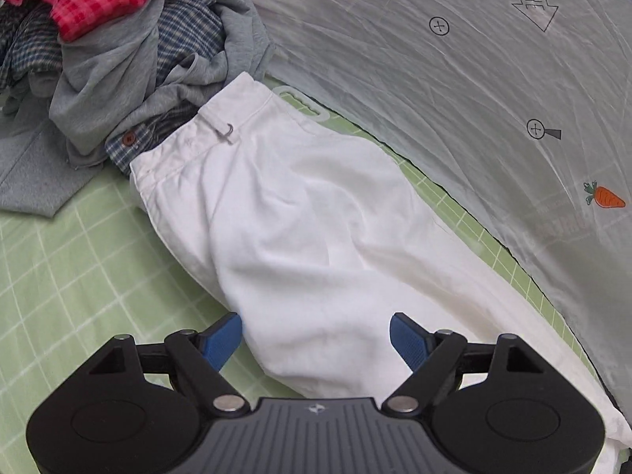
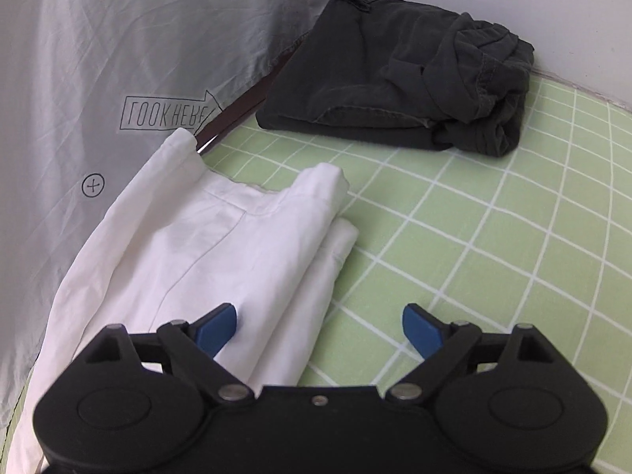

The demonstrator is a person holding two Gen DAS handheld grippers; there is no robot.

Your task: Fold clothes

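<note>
Green checked sheet (image 2: pixel 493 245): slack; it could be bunched under a dragged garment.
White trousers (image 1: pixel 300 229): laid lengthwise on the sheet, legs doubled, cuffs (image 2: pixel 316 193) uneven; layers could be shifted by a one-layer pinch.
Unfolded pile (image 1: pixel 118 59): touched by the waistband, so it may be snagged.
Dark folded garment (image 2: pixel 395 75): set well apart.
Left gripper (image 1: pixel 316 335): spread wide, nothing held.
Right gripper (image 2: pixel 320 328): likewise spread, empty.

One pair of white trousers (image 1: pixel 300 213) lies across the middle of the left view. One heap of unfolded clothes (image 1: pixel 130 63) sits at ten o'clock there; its garments overlap too much to count exactly. One folded dark garment (image 2: pixel 395 75) sits at one o'clock in the right view. One grey printed sheet (image 1: pixel 454 59) shows three crosshair marks, one arrow and one carrot.
</note>
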